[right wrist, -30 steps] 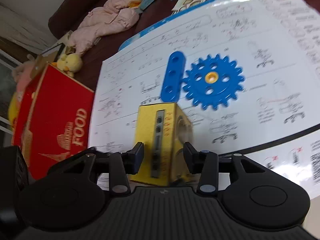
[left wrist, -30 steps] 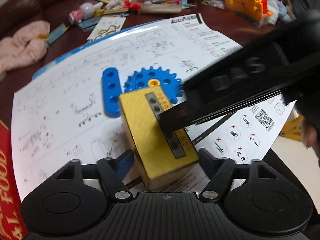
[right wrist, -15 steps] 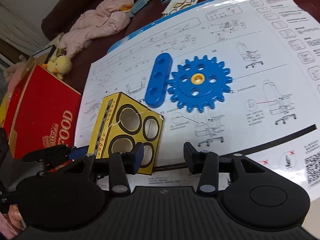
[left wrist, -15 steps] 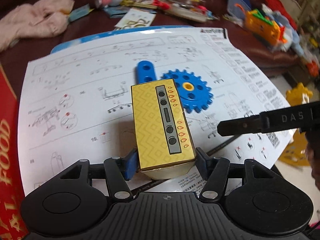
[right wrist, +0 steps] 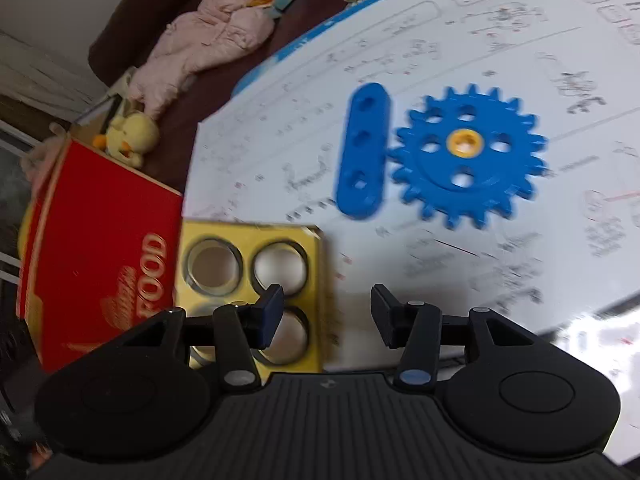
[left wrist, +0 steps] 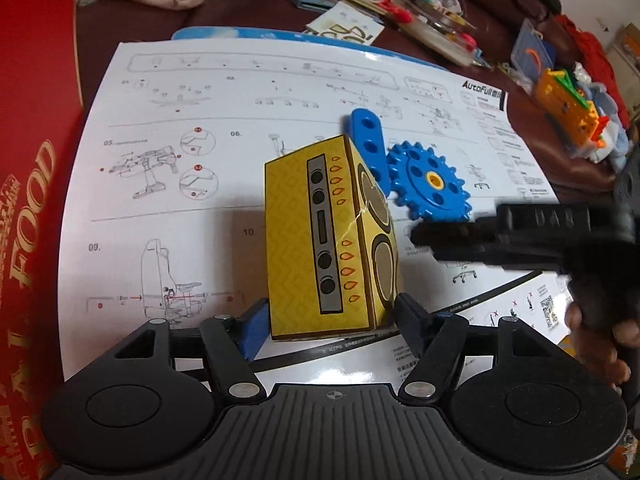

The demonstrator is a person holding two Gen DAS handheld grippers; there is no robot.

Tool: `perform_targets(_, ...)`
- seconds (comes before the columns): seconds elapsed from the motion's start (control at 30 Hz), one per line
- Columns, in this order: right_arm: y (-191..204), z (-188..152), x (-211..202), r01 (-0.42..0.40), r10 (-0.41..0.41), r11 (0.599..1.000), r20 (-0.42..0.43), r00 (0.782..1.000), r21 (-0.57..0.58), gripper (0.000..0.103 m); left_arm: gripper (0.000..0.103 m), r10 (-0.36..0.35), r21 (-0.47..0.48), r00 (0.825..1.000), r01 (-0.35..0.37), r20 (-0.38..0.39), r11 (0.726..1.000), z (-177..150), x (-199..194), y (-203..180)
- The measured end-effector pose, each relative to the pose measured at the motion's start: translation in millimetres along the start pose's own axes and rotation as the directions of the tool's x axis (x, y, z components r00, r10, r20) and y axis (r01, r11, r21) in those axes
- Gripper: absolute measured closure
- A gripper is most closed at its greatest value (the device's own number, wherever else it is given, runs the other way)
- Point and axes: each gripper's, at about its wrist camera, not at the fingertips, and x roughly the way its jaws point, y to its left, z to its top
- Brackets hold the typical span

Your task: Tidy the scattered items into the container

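Between the fingers of the left gripper (left wrist: 329, 322) the yellow box (left wrist: 328, 240) is clamped, above the instruction sheet (left wrist: 200, 120). Right gripper (right wrist: 327, 316) has just been opening, nothing between its jaws. Beyond lie the blue gear (right wrist: 468, 156), the blue bar (right wrist: 364, 156) and the red carton (right wrist: 100, 248).

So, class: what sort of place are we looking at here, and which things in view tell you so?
Probably a lived-in home room. A pink child's jacket and a yellow duck toy lie on a dark brown sofa, with craft clutter beyond a chair-assembly sheet.
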Motion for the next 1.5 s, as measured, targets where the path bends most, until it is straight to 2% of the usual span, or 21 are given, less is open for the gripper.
perform_targets(0.17, 21, 14, 20, 0.040, -0.041, 0.995, 0.000, 0.999, -0.089, 0.048, 0.032, 0.021, -0.001, 1.000, -0.021, -0.005, 1.000, 0, 0, 4)
perform_targets(0.23, 22, 16, 29, 0.058, -0.061, 0.994, -0.029, 0.998, -0.094, 0.050, 0.031, 0.023, -0.010, 1.000, -0.023, -0.004, 1.000, -1, -2, 7)
perform_targets(0.33, 19, 12, 39, 0.050, -0.056, 0.995, -0.067, 0.996, -0.087, 0.052, 0.020, 0.044, -0.033, 0.999, -0.044, -0.001, 0.999, 0, -4, 11)
perform_targets(0.4, 21, 9, 42, 0.051, -0.060, 0.993, -0.081, 0.995, -0.108, 0.064, 0.020, 0.055, -0.079, 0.998, -0.055, 0.003, 0.995, 3, -4, 18)
perform_targets(0.47, 23, 5, 43, 0.056, -0.069, 0.989, -0.090, 0.994, -0.139, 0.071, 0.020, 0.036, -0.141, 0.999, -0.033, 0.015, 0.990, 7, -5, 28)
perform_targets(0.57, 23, 1, 43, 0.059, -0.075, 0.986, -0.099, 0.992, -0.157, 0.071, 0.022, 0.002, -0.194, 0.999, 0.004, 0.032, 0.981, 11, -6, 36)
perform_targets(0.63, 21, -1, 42, 0.058, -0.074, 0.986, -0.102, 0.992, -0.157, 0.071, 0.025, 0.011, -0.176, 1.000, -0.007, 0.025, 0.984, 12, -2, 32)
perform_targets(0.67, 21, -2, 40, 0.060, -0.076, 0.986, -0.099, 0.992, -0.156, 0.071, 0.032, 0.020, -0.167, 0.999, -0.015, 0.030, 0.986, 11, -1, 29)
perform_targets(0.73, 18, -1, 37, 0.064, -0.078, 0.987, -0.096, 0.992, -0.146, 0.071, 0.037, 0.030, -0.153, 0.999, -0.024, 0.034, 0.988, 11, -1, 26)
perform_targets(0.8, 14, -1, 33, 0.057, -0.070, 0.990, -0.102, 0.992, -0.128, 0.068, 0.048, 0.033, -0.145, 0.999, -0.029, 0.024, 0.989, 11, -2, 24)
perform_targets(0.83, 13, -1, 30, 0.054, -0.067, 0.991, -0.104, 0.992, -0.123, 0.067, 0.057, 0.041, -0.136, 0.999, -0.038, 0.020, 0.990, 10, -3, 23)
perform_targets(0.87, 12, -2, 27, 0.056, -0.069, 0.991, -0.102, 0.992, -0.124, 0.066, 0.058, 0.058, -0.118, 0.998, -0.055, 0.018, 0.991, 9, -6, 20)
perform_targets(0.97, 10, -4, 24, 0.075, -0.088, 0.987, -0.090, 0.992, -0.145, 0.066, 0.059, 0.167, -0.030, 0.986, -0.167, 0.003, 0.986, 5, -4, 10)
perform_targets(1.0, 9, -5, 23, 0.077, -0.090, 0.987, -0.090, 0.992, -0.140, 0.066, 0.060, 0.179, -0.014, 0.984, -0.179, 0.004, 0.984, 4, -2, 8)
perform_targets(1.07, 9, -6, 22, 0.082, -0.095, 0.987, -0.088, 0.992, -0.138, 0.066, 0.060, 0.160, -0.011, 0.987, -0.160, 0.000, 0.987, 4, -3, 5)
perform_targets(1.17, 11, -8, 19, 0.083, -0.097, 0.987, -0.098, 0.990, -0.136, 0.064, 0.049, 0.099, -0.025, 0.995, -0.099, -0.029, 0.995, 4, -3, 2)
perform_targets(1.2, 12, -9, 16, 0.079, -0.093, 0.987, -0.093, 0.991, -0.141, 0.064, 0.048, 0.101, -0.020, 0.994, -0.102, -0.029, 0.995, 3, -4, 0)
perform_targets(1.3, 19, -11, 11, 0.092, -0.107, 0.978, -0.070, 0.992, -0.188, 0.064, 0.046, 0.156, 0.022, 0.987, -0.155, -0.035, 0.988, -1, -1, -7)
perform_targets(1.43, 21, -13, 11, 0.087, -0.103, 0.977, -0.074, 0.992, -0.194, 0.064, 0.047, 0.211, 0.055, 0.974, -0.207, -0.077, 0.977, -6, 15, -12)
perform_targets(1.47, 22, -14, 10, 0.087, -0.104, 0.975, -0.074, 0.992, -0.203, 0.064, 0.057, 0.225, 0.063, 0.971, -0.220, -0.086, 0.974, -7, 20, -13)
perform_targets(1.5, 23, -15, 9, 0.089, -0.107, 0.973, -0.073, 0.992, -0.215, 0.064, 0.062, 0.242, 0.069, 0.966, -0.236, -0.094, 0.969, -7, 25, -14)
